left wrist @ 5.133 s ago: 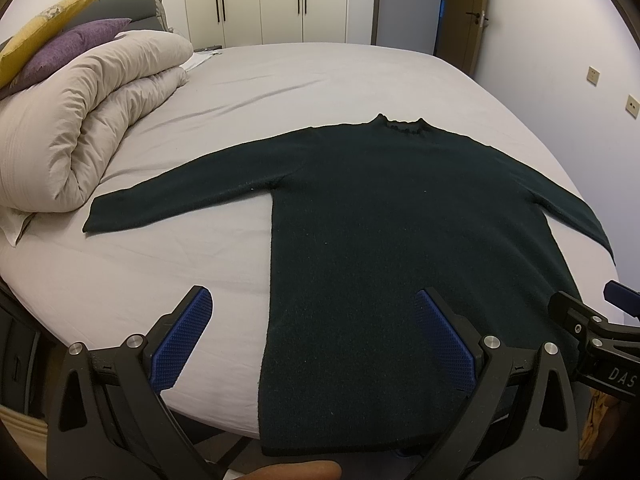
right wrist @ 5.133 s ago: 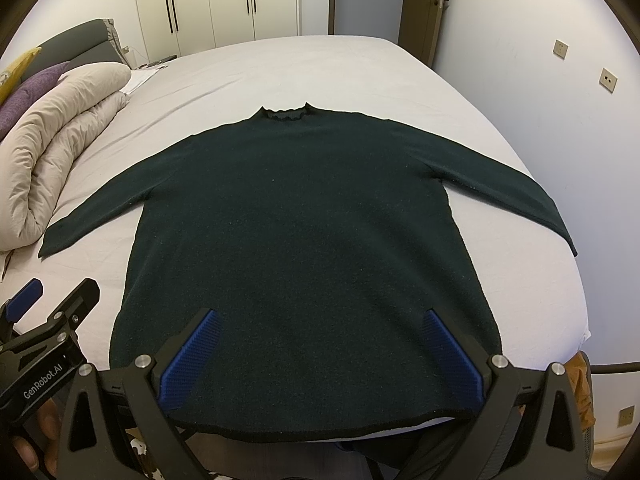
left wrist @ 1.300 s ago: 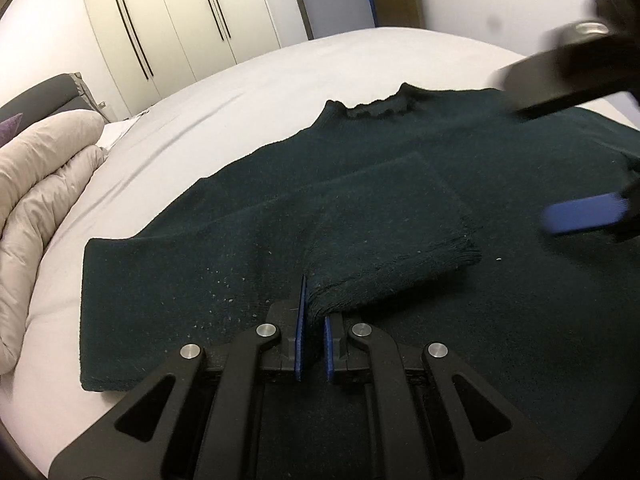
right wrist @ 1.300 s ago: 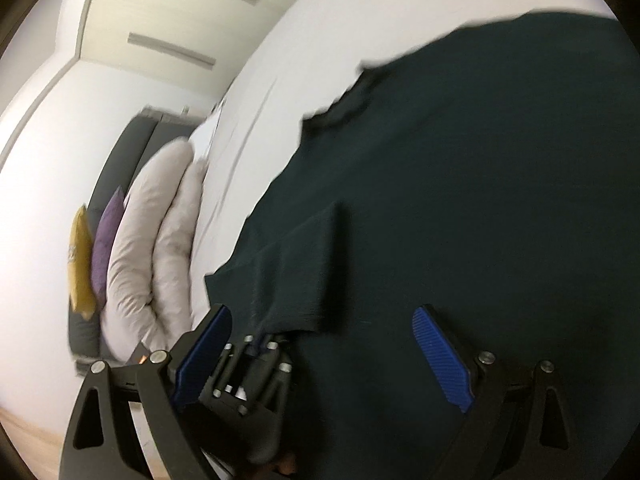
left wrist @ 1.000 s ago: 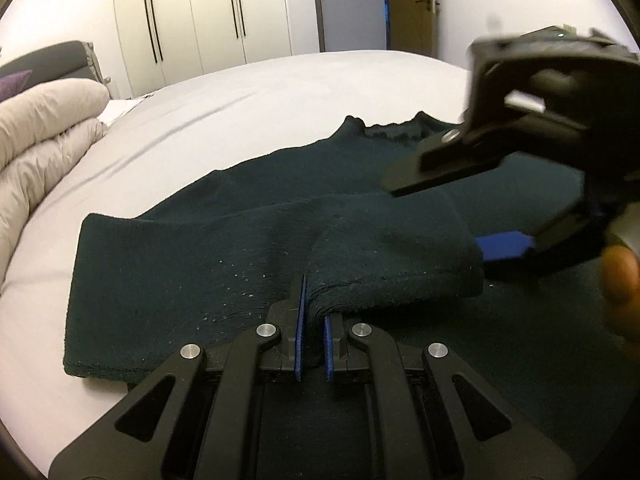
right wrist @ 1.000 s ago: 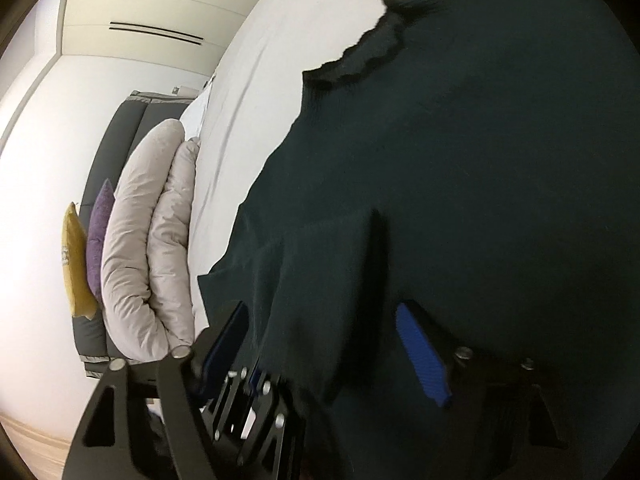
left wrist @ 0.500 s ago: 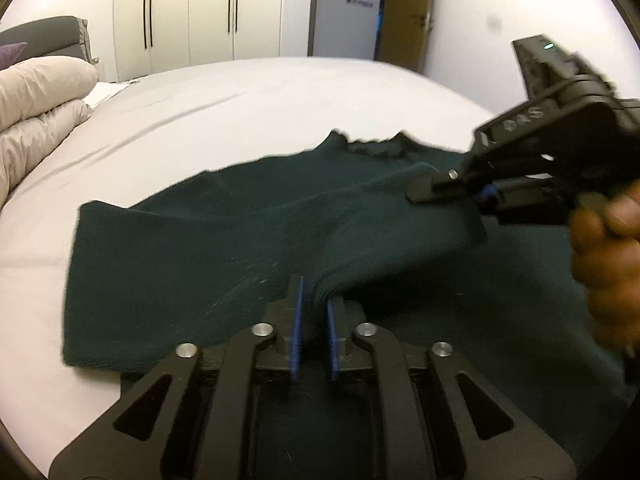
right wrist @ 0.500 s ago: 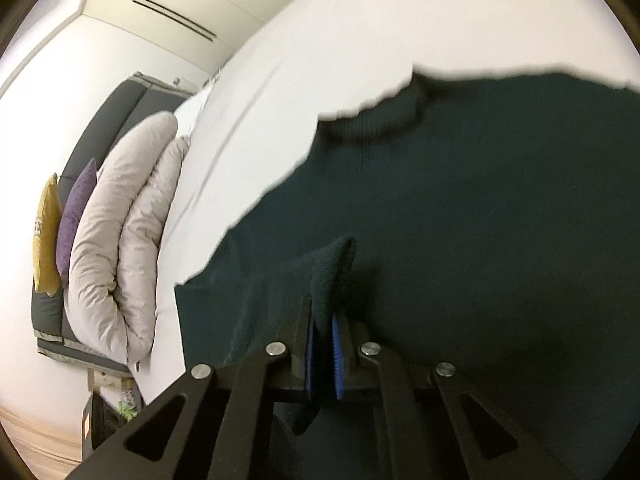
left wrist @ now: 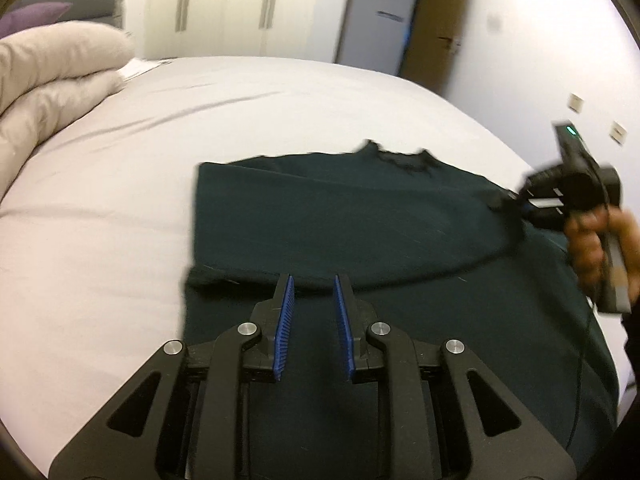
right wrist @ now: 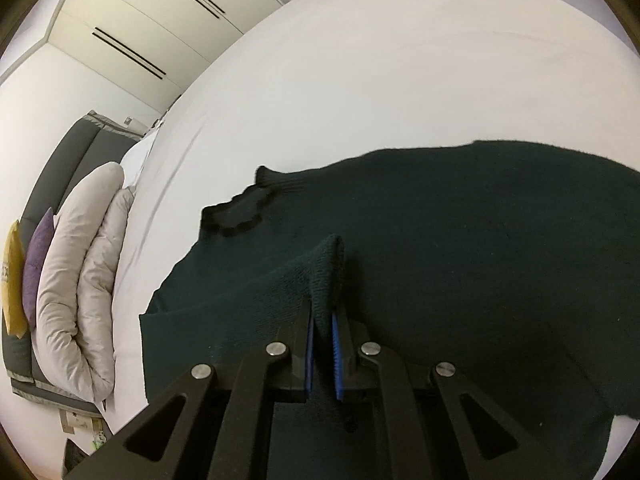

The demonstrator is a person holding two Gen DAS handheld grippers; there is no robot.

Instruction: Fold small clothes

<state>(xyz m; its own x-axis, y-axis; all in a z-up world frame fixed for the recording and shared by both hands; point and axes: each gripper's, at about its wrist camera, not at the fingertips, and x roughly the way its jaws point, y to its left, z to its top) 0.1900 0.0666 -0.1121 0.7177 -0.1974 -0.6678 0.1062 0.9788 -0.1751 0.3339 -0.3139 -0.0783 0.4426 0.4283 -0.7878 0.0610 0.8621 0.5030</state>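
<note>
Right wrist: tongs [right wrist: 320, 316] pinch sweater [right wrist: 460, 240] sleeve – apparently its cuff.

Left claw [left wrist: 313, 300] opening, nothing between pads, above dark green sweater [left wrist: 360, 220] on bed [left wrist: 100, 220]. Right claw [left wrist: 516, 204] pinching sleeve cuff at far right.

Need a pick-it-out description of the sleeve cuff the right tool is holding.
Start at the white bed, then the dark green sweater lying on it. Just below its ruffled collar, the sleeve cuff stands up in a ridge, pinched in the right tool; it is the only raised part of the sweater.
</note>
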